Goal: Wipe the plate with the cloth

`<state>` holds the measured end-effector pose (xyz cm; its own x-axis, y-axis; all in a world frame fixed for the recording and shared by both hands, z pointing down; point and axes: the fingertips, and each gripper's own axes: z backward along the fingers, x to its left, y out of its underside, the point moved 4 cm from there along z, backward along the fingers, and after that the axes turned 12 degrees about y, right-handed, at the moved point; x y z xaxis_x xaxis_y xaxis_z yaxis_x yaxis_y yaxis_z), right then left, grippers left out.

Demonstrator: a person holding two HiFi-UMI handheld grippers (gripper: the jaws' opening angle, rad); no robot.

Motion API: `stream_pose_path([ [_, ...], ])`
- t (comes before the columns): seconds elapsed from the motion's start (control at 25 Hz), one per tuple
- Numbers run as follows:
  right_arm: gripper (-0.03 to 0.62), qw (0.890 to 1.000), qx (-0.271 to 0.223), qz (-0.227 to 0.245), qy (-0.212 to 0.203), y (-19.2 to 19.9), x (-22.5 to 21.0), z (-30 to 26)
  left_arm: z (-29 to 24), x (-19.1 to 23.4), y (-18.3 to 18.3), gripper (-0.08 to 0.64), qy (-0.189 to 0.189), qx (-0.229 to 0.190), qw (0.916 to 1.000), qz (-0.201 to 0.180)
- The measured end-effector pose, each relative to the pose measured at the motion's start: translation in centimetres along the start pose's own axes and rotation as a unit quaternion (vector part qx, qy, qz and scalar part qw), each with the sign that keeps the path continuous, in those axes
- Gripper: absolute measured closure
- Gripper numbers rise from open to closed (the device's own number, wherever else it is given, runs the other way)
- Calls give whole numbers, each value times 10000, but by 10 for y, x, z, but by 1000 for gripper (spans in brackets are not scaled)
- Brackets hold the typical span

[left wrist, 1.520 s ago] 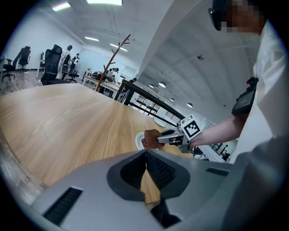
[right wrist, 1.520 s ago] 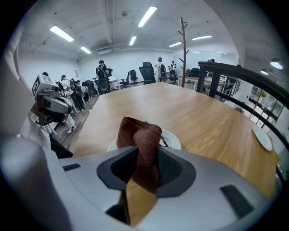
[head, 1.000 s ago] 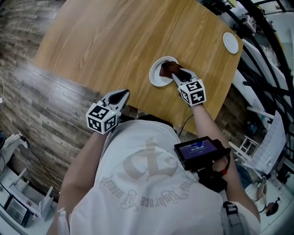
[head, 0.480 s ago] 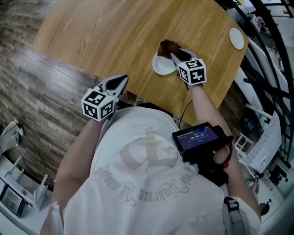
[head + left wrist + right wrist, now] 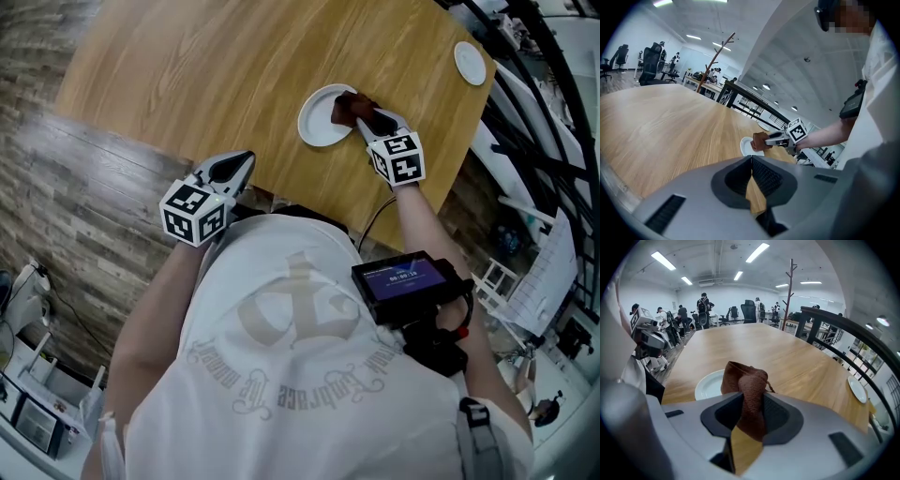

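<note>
Round white plate (image 5: 317, 120) lies near the smooth wooden table's (image 5: 216, 66) edge in our head view, crumpled brown cloth (image 5: 344, 107) over its right rim. Left gripper view: our left gripper (image 5: 751, 174) is pressed together, empty. Right gripper view: our right gripper (image 5: 749, 420) pinches the nubbly cloth beside the plate

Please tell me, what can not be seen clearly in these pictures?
- Right rim of the plate: head view, covered by the cloth and the right gripper.
- Whether the cloth touches the plate: right gripper view, the bunched cloth itself hides the contact.
- Any dirt on the plate: left gripper view, too small and far.
</note>
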<state>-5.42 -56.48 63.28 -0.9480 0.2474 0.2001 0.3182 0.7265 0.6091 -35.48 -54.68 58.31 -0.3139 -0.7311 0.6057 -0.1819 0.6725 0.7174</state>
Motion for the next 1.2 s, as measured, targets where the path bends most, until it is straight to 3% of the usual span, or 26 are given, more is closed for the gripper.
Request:
stream_pose_path([
  [0.36,469,9983,-48,-522,245,-5,-21,-10,-5,-6,-2,548,-32,40,10000,-24],
  [0.6,469,9983,-366,-446,20,-32,-3,-14,2,-6,-4,548,-125,-5,9999,-63],
  [0.72,469,9968,-478,-621,-142,-33,7,-5,5,-7,-5,548,-137,-55,9999,-41],
  [0.96,469,9849,-1090,-1332,-193,-52,9,28,3,8,-32,548,7,-76,9994,-331],
  [1.2,469,9728,-1689,-1577,-171,-61,13,78,-3,-4,-52,548,216,-96,9980,-586],
])
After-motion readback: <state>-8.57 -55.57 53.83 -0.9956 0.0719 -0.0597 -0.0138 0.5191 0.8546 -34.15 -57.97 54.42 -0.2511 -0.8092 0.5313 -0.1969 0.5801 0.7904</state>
